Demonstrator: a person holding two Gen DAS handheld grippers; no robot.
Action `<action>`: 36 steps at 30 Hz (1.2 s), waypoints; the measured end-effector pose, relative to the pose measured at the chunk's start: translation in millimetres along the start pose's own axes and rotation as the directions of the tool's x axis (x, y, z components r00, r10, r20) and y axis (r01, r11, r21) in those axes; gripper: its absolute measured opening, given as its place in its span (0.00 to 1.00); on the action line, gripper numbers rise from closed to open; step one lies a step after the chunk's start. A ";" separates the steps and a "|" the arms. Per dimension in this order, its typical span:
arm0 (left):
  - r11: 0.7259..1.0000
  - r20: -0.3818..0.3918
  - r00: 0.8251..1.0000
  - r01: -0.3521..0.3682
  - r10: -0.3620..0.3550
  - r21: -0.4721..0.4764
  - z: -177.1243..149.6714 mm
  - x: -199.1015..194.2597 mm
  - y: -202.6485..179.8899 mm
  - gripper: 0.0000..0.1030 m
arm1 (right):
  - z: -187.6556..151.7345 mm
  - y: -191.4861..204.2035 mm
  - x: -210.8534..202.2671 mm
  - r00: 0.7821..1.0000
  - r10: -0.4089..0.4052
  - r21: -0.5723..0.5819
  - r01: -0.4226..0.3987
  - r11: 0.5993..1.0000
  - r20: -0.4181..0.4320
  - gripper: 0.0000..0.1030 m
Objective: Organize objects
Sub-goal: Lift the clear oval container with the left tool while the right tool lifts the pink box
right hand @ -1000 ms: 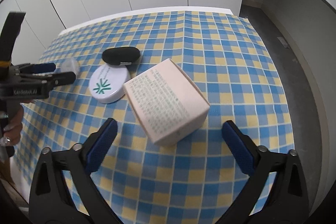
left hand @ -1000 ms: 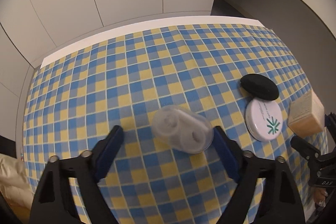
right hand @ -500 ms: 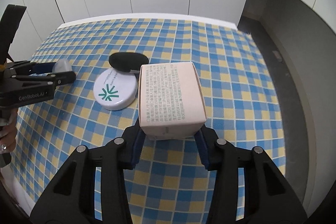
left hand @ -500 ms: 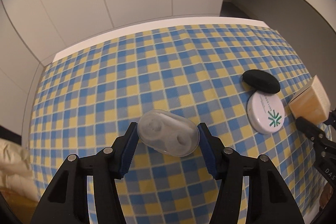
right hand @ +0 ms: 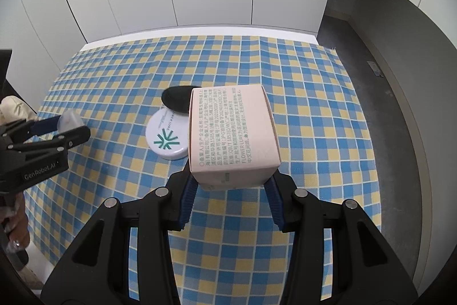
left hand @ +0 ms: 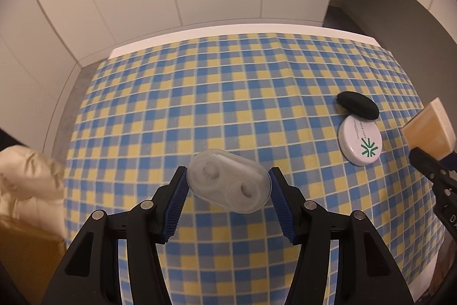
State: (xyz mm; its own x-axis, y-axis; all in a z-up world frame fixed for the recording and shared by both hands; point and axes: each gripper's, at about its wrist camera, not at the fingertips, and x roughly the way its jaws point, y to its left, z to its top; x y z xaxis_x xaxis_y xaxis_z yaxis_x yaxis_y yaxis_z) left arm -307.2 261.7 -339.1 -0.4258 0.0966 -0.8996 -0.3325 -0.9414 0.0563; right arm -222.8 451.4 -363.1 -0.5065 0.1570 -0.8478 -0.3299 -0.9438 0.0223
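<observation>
Left tool (left hand: 228, 192): both blue ribbed pads (left hand: 177, 205) press on the two ends of a clear oval case (left hand: 230, 184), which shows two round wells inside. Its jaws have just been closing onto this case. The case is pinched with its long axis running from 10 o'clock to 4 o'clock in the left wrist view, above the checked cloth (left hand: 200, 110) that covers the desk.

Right tool (right hand: 232, 190): both pads clamp the lower sides of a pale pink carton (right hand: 232, 130) with printed text on its upper face. Its jaws have just been closing onto this carton. The carton is pinched with its printed face turned toward the camera, clear of the cloth.

Outward from the right tool, at 10 o'clock of the carton, a white round compact (right hand: 165, 140) with a green star logo lies flat on the cloth. A black oval pad (right hand: 175, 100) lies at 12 o'clock of the compact, touching or overlapping its rim; the carton hides part of both.

In the left wrist view, the same compact (left hand: 360, 143) and black pad (left hand: 357, 105) lie at 2 o'clock of the held case, well apart from it. At 9 o'clock of the desk, off its edge, a cream fabric item (left hand: 30, 185) rests on a brown surface.
</observation>
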 end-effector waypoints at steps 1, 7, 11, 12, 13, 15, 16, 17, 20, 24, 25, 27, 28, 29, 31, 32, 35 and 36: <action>1.000 -0.004 1.000 -0.011 0.011 -0.013 1.3 -3.0 2.4 0.55 | 2.4 2.1 -2.5 1.000 -0.001 0.003 0.001 1.000 0.001 0.44; 0.997 0.017 0.999 -0.051 0.052 -0.050 9.8 -35.8 16.2 0.55 | 14.8 0.9 -32.6 1.000 -0.004 0.017 0.003 1.000 0.013 0.44; 0.995 0.020 0.998 -0.061 0.063 -0.082 16.2 -60.3 25.2 0.55 | 20.6 2.6 -52.8 1.000 -0.008 0.027 0.007 1.000 0.016 0.44; 0.994 0.023 0.998 -0.061 0.064 -0.095 19.1 -69.0 28.4 0.55 | 21.5 1.8 -58.7 1.000 -0.008 0.030 0.008 1.000 0.018 0.44; 0.993 0.030 0.997 -0.063 0.066 -0.104 21.0 -74.9 30.9 0.55 | 23.9 2.0 -66.8 1.000 -0.008 0.034 0.007 0.999 0.023 0.44; 0.991 0.048 0.996 -0.064 0.070 -0.120 26.0 -87.8 34.0 0.55 | 29.2 2.3 -80.9 0.999 -0.001 0.034 0.000 0.999 0.033 0.44; 0.989 0.056 0.996 -0.063 0.071 -0.132 28.2 -95.8 37.3 0.55 | 29.2 2.4 -88.9 0.999 -0.001 0.032 0.000 0.999 0.037 0.44; 0.988 0.061 0.996 -0.062 0.071 -0.144 30.0 -102.3 40.2 0.55 | 29.8 -1.5 -96.8 0.999 -0.002 0.027 0.001 1.000 0.041 0.44; 0.982 0.071 0.995 -0.061 0.074 -0.177 36.6 -121.9 47.1 0.55 | 38.0 1.7 -117.2 0.999 -0.012 0.008 0.011 1.000 0.052 0.44; 0.976 0.111 0.990 -0.062 0.087 -0.208 43.9 -152.2 53.8 0.55 | 50.5 2.9 -147.6 0.997 -0.005 0.012 0.004 1.000 0.076 0.44; 0.975 0.120 0.989 -0.062 0.089 -0.213 46.0 -160.6 55.2 0.55 | 55.5 2.9 -157.2 0.997 -0.011 0.007 0.010 1.000 0.082 0.44; 0.973 0.130 0.987 -0.062 0.092 -0.222 50.0 -174.9 57.1 0.55 | 60.4 5.0 -170.6 0.995 -0.022 0.001 0.022 1.000 0.095 0.44; 0.972 0.136 0.987 -0.059 0.091 -0.227 52.6 -183.4 58.4 0.55 | 64.5 7.1 -181.3 0.994 -0.024 -0.004 0.024 1.000 0.104 0.44; 0.971 0.141 0.986 -0.056 0.091 -0.233 54.7 -190.4 59.2 0.55 | 67.4 7.8 -188.2 0.994 -0.024 -0.005 0.025 1.000 0.109 0.44; 0.970 0.156 0.984 -0.048 0.087 -0.240 59.4 -207.5 61.4 0.55 | 75.6 9.2 -206.5 0.991 -0.026 -0.007 0.027 1.000 0.128 0.44; 0.969 0.162 0.983 -0.048 0.089 -0.241 61.6 -215.4 62.5 0.55 | 77.9 10.3 -213.5 0.990 -0.026 -0.009 0.027 1.000 0.135 0.44; 0.970 0.185 0.978 -0.046 0.092 -0.239 68.8 -241.2 62.7 0.55 | 86.9 14.3 -238.2 0.987 -0.030 -0.018 0.033 0.999 0.160 0.44; 0.971 0.193 0.977 -0.047 0.095 -0.236 70.7 -250.1 63.2 0.55 | 89.0 15.3 -245.7 0.985 -0.031 -0.020 0.035 0.999 0.169 0.44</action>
State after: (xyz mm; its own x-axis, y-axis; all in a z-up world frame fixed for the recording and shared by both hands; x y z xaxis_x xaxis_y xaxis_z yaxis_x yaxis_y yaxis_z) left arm -281.1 200.9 -80.0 -0.6093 0.0676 -0.7900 -0.1042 -0.9945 -0.0047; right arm -174.3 424.2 -107.3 -0.6233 0.2335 -0.7463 -0.3312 -0.9434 -0.0185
